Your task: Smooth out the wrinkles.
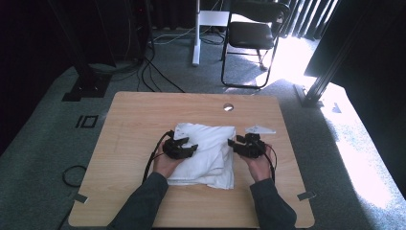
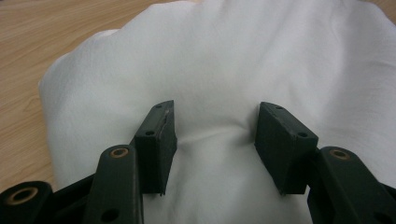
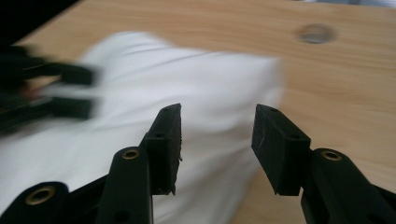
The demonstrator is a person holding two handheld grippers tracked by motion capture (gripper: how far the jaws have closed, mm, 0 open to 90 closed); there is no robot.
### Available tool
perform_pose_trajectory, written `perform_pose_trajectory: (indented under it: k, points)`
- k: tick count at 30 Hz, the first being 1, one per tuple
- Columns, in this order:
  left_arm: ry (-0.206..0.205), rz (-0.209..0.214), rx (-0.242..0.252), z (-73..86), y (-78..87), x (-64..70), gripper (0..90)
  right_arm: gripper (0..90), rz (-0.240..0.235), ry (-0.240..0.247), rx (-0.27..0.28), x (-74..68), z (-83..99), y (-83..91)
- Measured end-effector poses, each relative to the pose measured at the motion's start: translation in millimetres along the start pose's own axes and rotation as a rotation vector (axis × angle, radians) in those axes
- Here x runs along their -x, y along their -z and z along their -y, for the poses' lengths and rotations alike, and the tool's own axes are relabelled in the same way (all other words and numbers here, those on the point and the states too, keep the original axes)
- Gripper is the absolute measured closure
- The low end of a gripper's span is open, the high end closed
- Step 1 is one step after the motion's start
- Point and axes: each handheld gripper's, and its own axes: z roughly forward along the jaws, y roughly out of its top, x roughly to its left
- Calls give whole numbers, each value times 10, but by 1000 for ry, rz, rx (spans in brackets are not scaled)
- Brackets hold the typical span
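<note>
Cloth is what you work with: a white folded cloth [image 1: 206, 153] that lies in the middle of the wooden worktop [image 1: 134, 120], between your two hands. I judge it light, soft and limp, so it will sag and unfold wherever you do not support it, and it will not slide as one stiff piece.

Nearest to you, the left gripper [image 1: 179, 147] rests over the left part of the cloth. In the left gripper view its fingers [image 2: 156, 140] stand wide apart with nothing between them; they seem to press down on the fabric, which makes a small crease between them. The right gripper [image 1: 246, 145] is at the right edge of the cloth, and in the right gripper view its fingers [image 3: 280, 144] are also wide open and hold nothing; one is over the cloth and the other over bare wood.

To take hold, pinch an edge or a corner where the layers meet, and catch all layers together, otherwise only the top layer will lift.

Some things are hard to see. How many layers the cloth has, I cannot tell. The right gripper view is blurred, so the far edge of the cloth is unclear there. Your hands cover part of the near side edges. Farther away, a small round hole [image 1: 228, 107] is in the worktop.
</note>
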Motion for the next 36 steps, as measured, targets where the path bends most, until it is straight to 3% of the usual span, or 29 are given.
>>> perform_pose_trajectory:
  k: [1,5,6,8,10,13,16,18,20,21,23,26,28,30,31,33,35,36]
  points:
    - [1,-1,0,-1,-1,0,486,518,-30,27,-5,-106,46,37]
    - [4,-6,1,0,-3,6,487,515,-124,33,-19,-292,153,24]
    - [4,-7,2,1,-3,7,487,559,-123,37,-32,-317,171,-13]
    - [9,-4,5,5,1,2,487,761,-126,66,-94,-337,218,-87]
    - [13,1,7,9,4,-11,487,887,-110,82,-123,-346,276,-72]
    - [18,5,10,10,3,-19,487,893,-83,94,-115,-313,341,78]
    - [17,0,8,6,0,-4,487,885,-110,74,-128,-262,414,252]
    - [19,-8,7,5,-3,-1,487,858,-102,88,-159,-267,472,323]
    - [24,-5,9,5,-4,-4,487,736,-89,102,-164,-269,499,369]
    - [21,-7,8,5,-7,1,487,649,-79,91,-141,-259,493,390]
    - [17,-11,7,3,-10,7,486,595,-44,68,-72,-219,410,400]
    - [23,-12,9,4,-9,7,486,555,-37,42,-24,-177,257,287]
    - [22,-14,10,5,-9,9,486,528,-81,15,-10,-153,150,116]
    - [21,-17,12,7,-8,12,486,501,-90,1,-15,-162,99,-29]
    - [23,-17,13,8,-5,12,486,546,-94,0,-35,-175,90,-113]
    - [27,-15,16,10,1,9,486,800,-70,29,-117,-204,115,-250]
    - [29,-12,19,15,9,2,486,899,6,47,-149,-201,181,-273]
    - [30,-9,20,18,14,-5,485,900,34,32,-157,-169,216,-250]
